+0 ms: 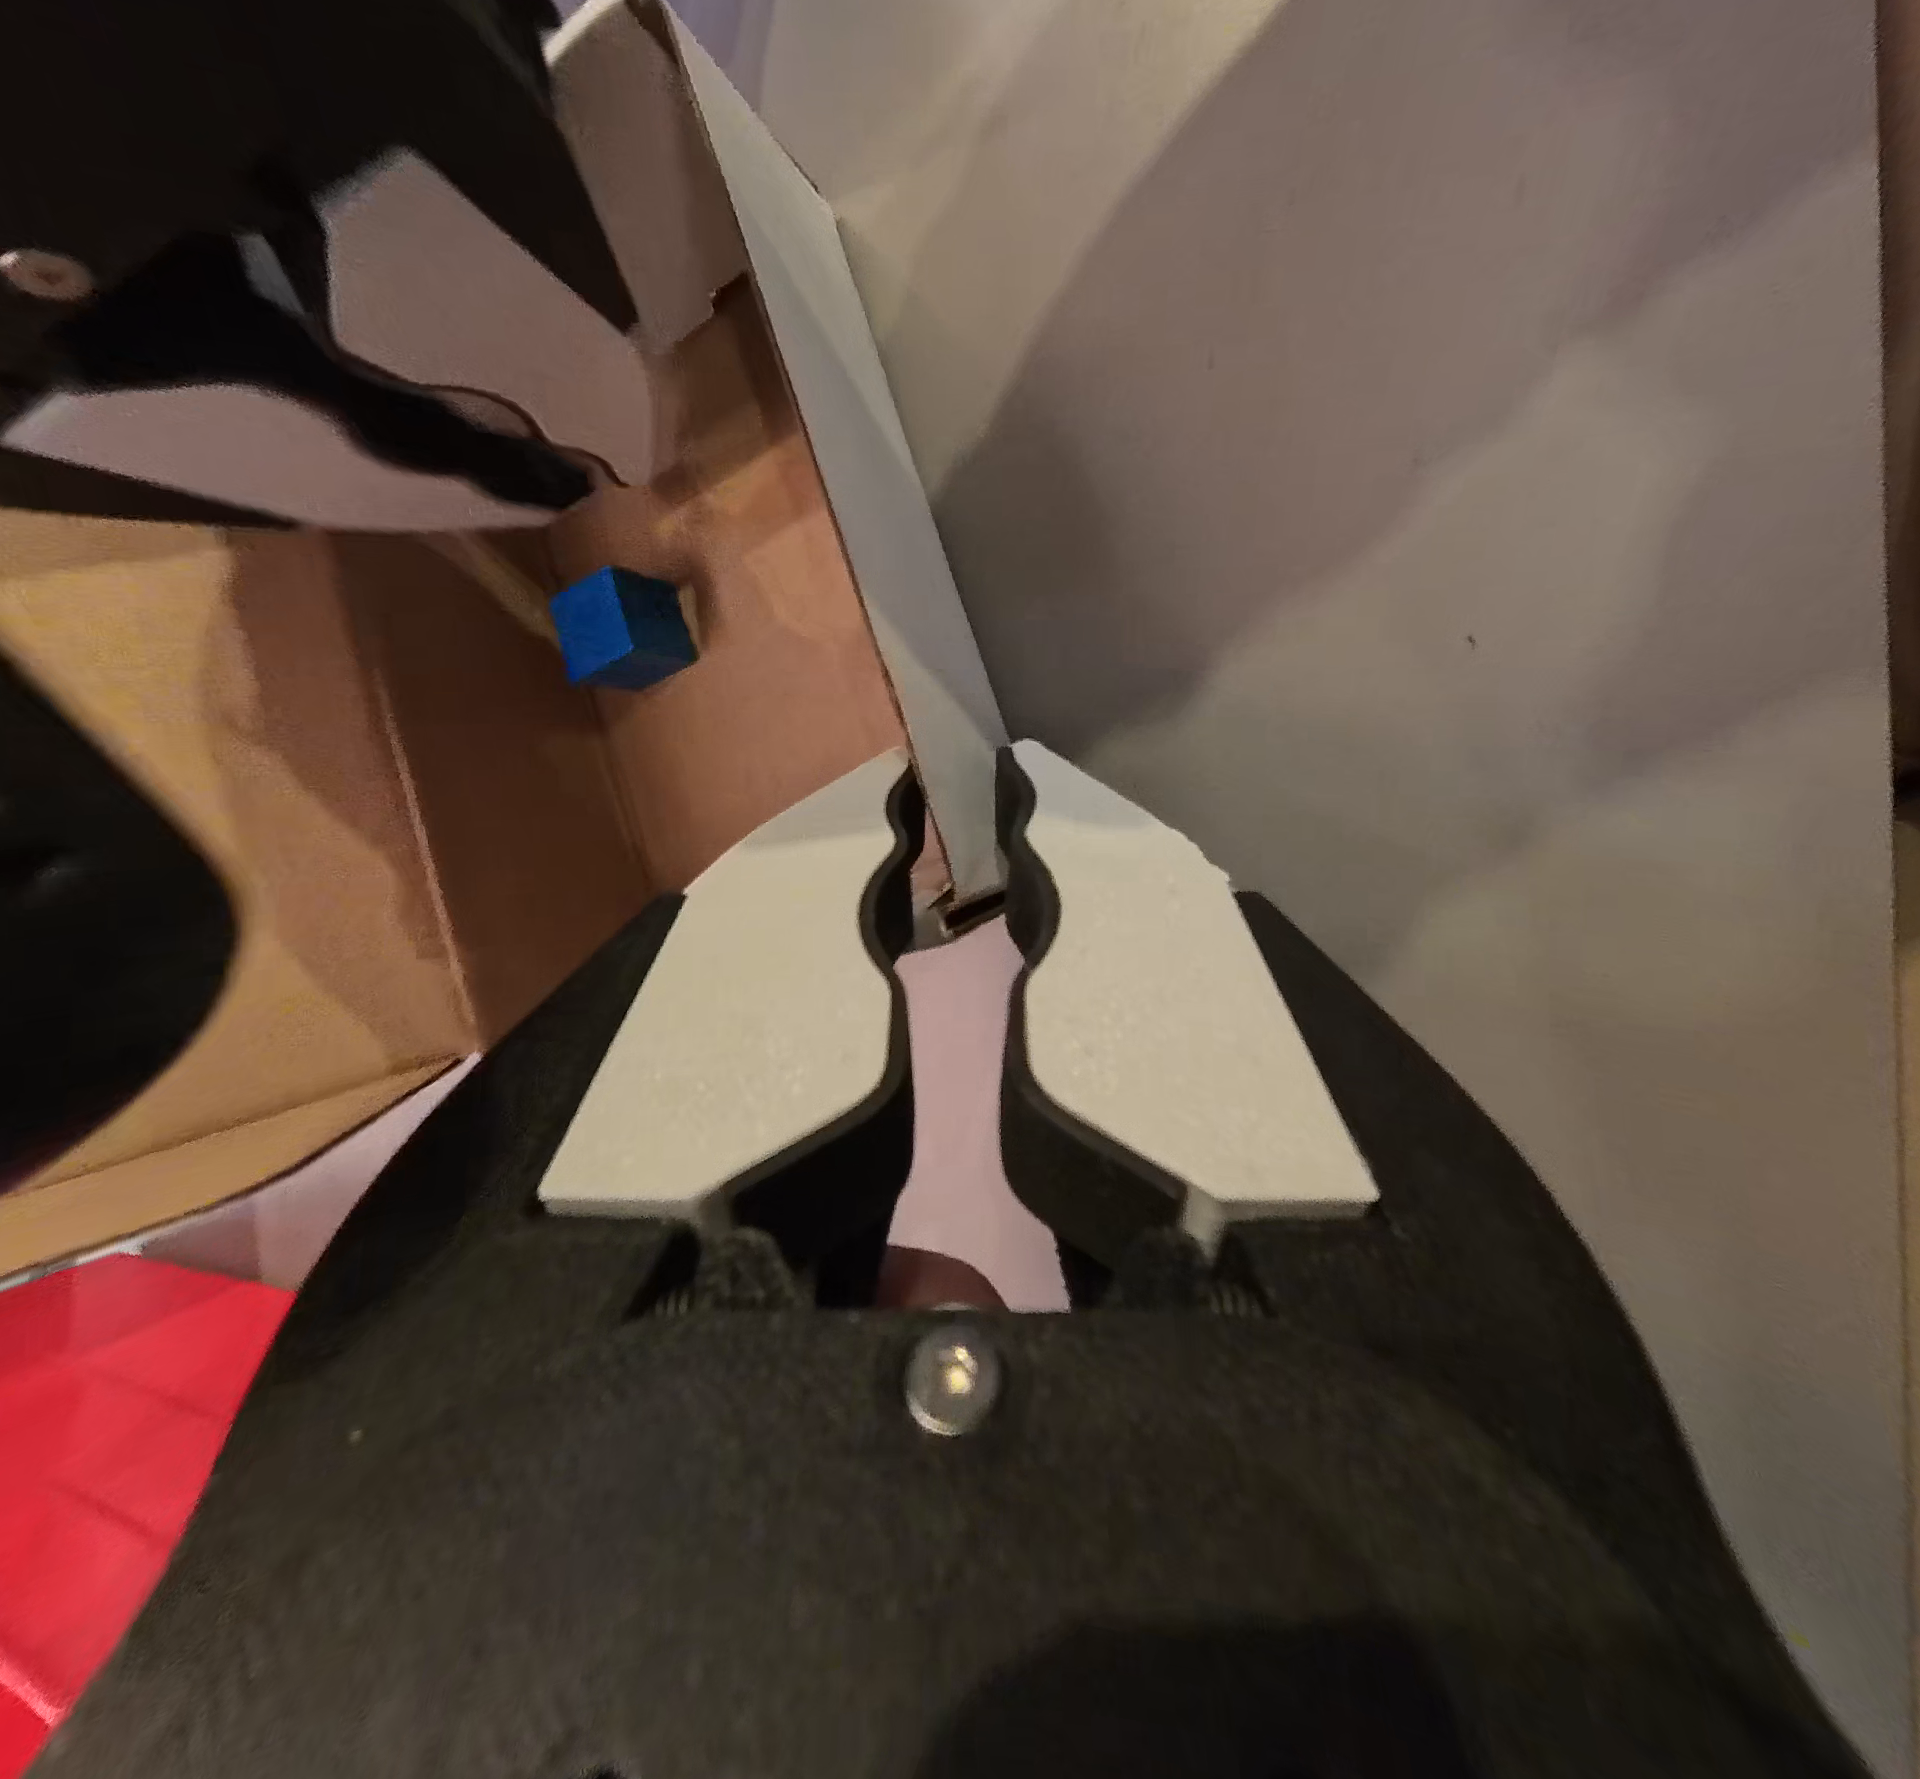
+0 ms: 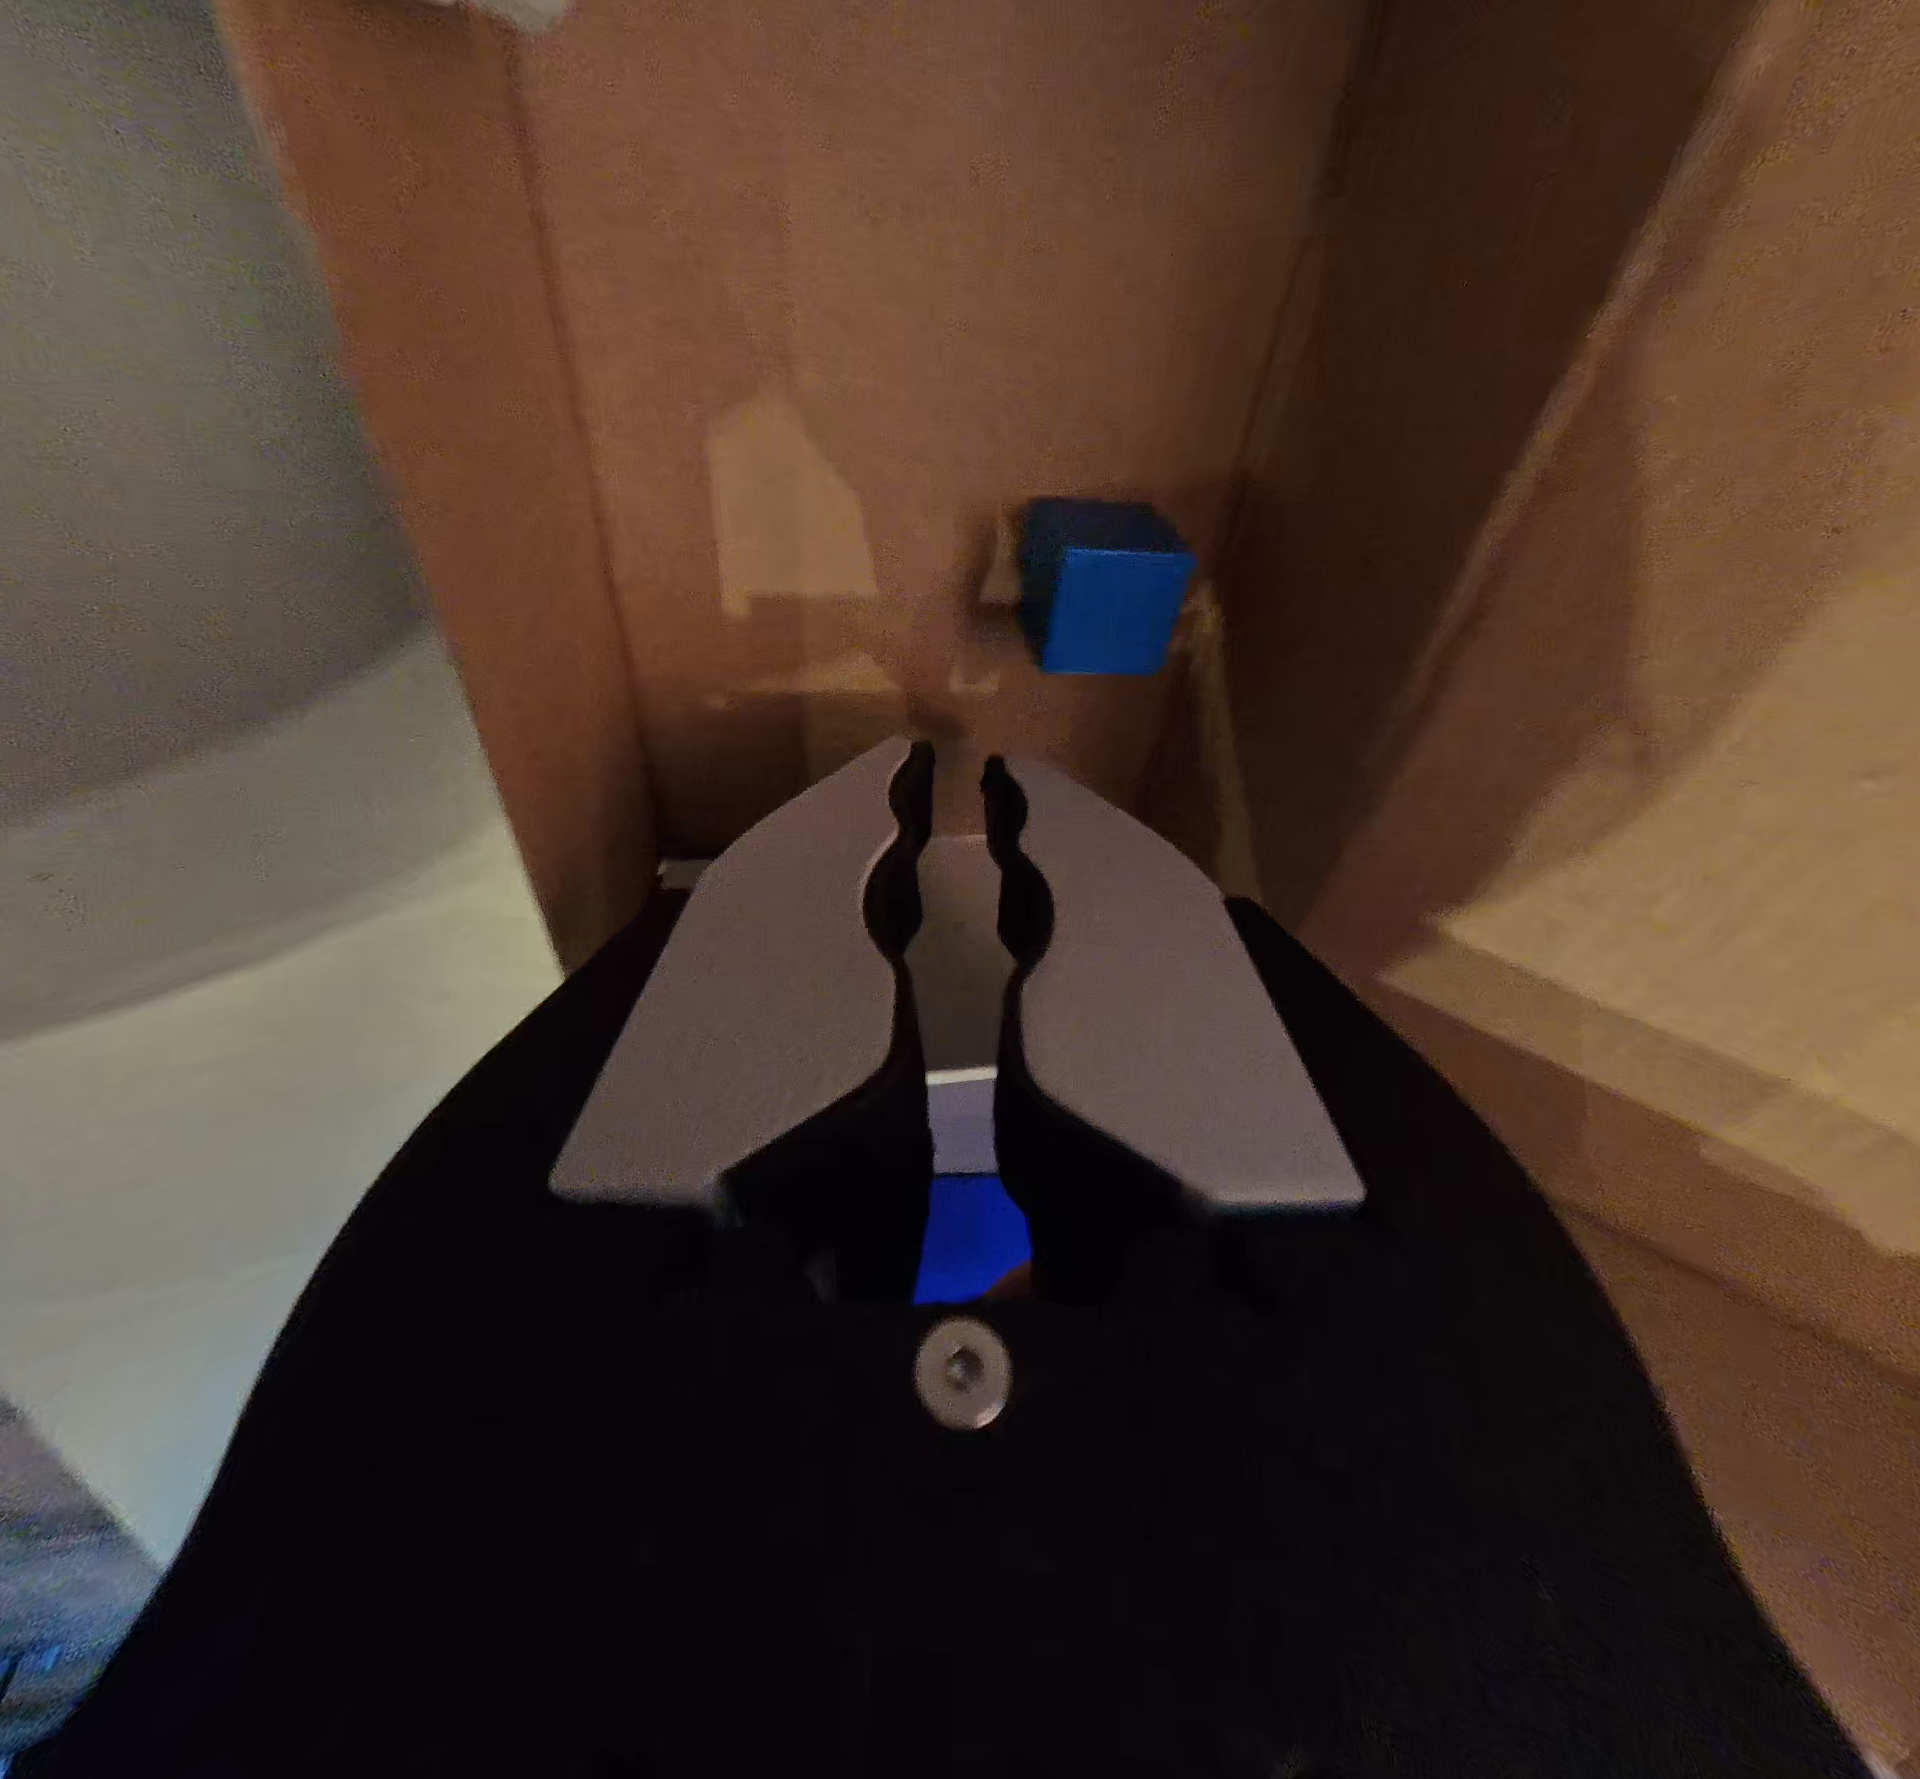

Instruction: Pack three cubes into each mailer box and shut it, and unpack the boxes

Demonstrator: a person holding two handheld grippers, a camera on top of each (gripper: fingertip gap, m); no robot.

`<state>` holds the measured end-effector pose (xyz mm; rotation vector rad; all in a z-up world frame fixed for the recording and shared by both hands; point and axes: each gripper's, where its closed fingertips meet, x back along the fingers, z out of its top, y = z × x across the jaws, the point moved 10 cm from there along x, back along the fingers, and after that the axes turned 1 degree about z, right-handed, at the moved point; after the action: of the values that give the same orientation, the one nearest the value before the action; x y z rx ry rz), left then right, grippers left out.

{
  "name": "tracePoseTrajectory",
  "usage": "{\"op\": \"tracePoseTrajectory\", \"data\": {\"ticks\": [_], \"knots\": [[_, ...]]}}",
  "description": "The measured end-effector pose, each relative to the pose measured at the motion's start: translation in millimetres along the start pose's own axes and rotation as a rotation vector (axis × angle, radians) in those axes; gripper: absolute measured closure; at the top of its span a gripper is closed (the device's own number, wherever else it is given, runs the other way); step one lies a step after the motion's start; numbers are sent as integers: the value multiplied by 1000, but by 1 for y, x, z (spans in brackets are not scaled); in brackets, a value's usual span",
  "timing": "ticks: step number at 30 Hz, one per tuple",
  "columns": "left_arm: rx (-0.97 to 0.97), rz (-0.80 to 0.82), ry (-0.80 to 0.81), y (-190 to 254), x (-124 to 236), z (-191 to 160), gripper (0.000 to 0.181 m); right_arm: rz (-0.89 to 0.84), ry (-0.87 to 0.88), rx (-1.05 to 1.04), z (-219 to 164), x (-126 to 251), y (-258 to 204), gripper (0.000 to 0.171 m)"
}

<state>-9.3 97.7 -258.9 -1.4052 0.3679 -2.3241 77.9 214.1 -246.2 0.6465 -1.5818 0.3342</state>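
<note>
A mailer box, brown inside and white outside, lies open (image 1: 312, 794), (image 2: 883, 275). One blue cube (image 1: 621, 630) sits on the box floor near a corner; the right wrist view also shows it (image 2: 1107, 599). My left gripper (image 1: 961, 794) is shut on the top edge of the box's white side wall (image 1: 831, 379). My right gripper (image 2: 958, 763) reaches into the box with its jaws closed to a thin slit and nothing clamped between them. It also shows at the upper left of the left wrist view (image 1: 520, 472), above the cube. A blue patch (image 2: 971, 1246) shows under its jaws.
A white table surface (image 1: 1455, 586) lies outside the box on the right. A red thing (image 1: 104, 1417) lies at the lower left beside the box. A folded white flap (image 1: 644, 171) stands at the box's far end. A brown flap (image 2: 1662, 794) rises on the right. The tips of one gripper are about 11 cm away from the tips of the other.
</note>
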Motion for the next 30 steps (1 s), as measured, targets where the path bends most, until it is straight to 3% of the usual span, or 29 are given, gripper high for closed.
{"op": "tracePoseTrajectory", "data": {"ticks": [1, 2, 3, 9, 13, 16, 22, 26, 30], "knots": [[0, 0, 0, 0, 0, 0, 168, -7, 16, -25, 2, 2, 2, 153], [-2, 0, -3, 0, 0, 0, 168, -6, 26, -45, 3, 4, 3, 133], [-3, -1, -4, 0, 0, 1, 168, -22, 33, -49, 5, 7, 4, 128], [-1, -4, -8, 1, 0, 0, 167, -62, 62, -12, 23, -1, 7, 132], [0, 1, -7, 0, 1, -2, 166, -24, 77, -35, 25, -8, 9, 149], [3, 0, -7, 0, 1, -2, 166, -22, 72, -21, 24, -7, 9, 149], [7, 14, -17, -1, 2, -5, 160, -51, 162, -52, 15, 27, 4, 150], [5, 39, -26, -2, 1, -7, 155, -112, 266, -142, -26, 81, -10, 150], [12, 38, -34, -3, 0, -8, 151, -187, 260, -309, -112, 120, -29, 150]]}}
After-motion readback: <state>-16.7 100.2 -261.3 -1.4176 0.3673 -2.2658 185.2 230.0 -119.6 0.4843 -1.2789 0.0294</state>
